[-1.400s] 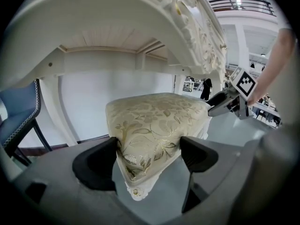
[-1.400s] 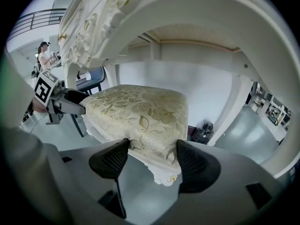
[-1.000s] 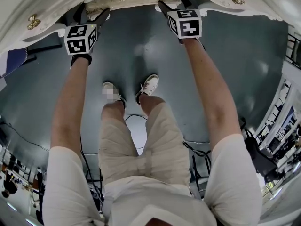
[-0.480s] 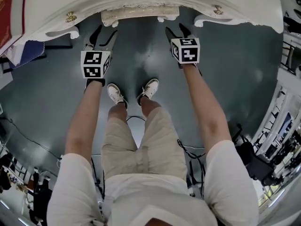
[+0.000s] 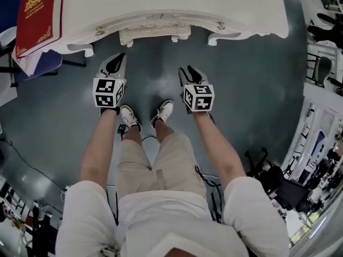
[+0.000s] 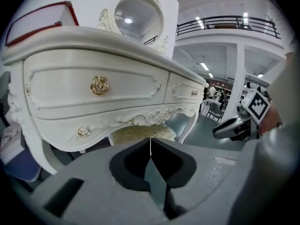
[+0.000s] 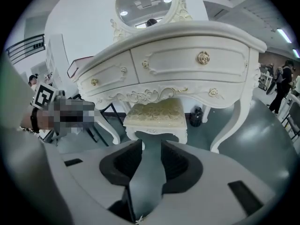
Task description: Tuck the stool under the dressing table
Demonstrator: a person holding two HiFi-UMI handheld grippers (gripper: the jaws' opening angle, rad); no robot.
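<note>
- Stool (image 5: 154, 35), one only, is sitting under the single dressing table (image 5: 177, 4), at one o'clock from the left gripper (image 5: 118, 59) and eleven from the right gripper (image 5: 188, 72), well apart.
- Left gripper is clenching nothing.
- Right gripper's jaws, having just been closing, are gaping slightly, empty.

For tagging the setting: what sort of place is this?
Probably a large open hall or workshop, not a bedroom: a mezzanine railing overhead, a bare grey floor, and the dressing table set up in it.

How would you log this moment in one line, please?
stool: under table | left gripper: shut, empty | right gripper: jaws just closing, part open, nothing between | both apart from stool
</note>
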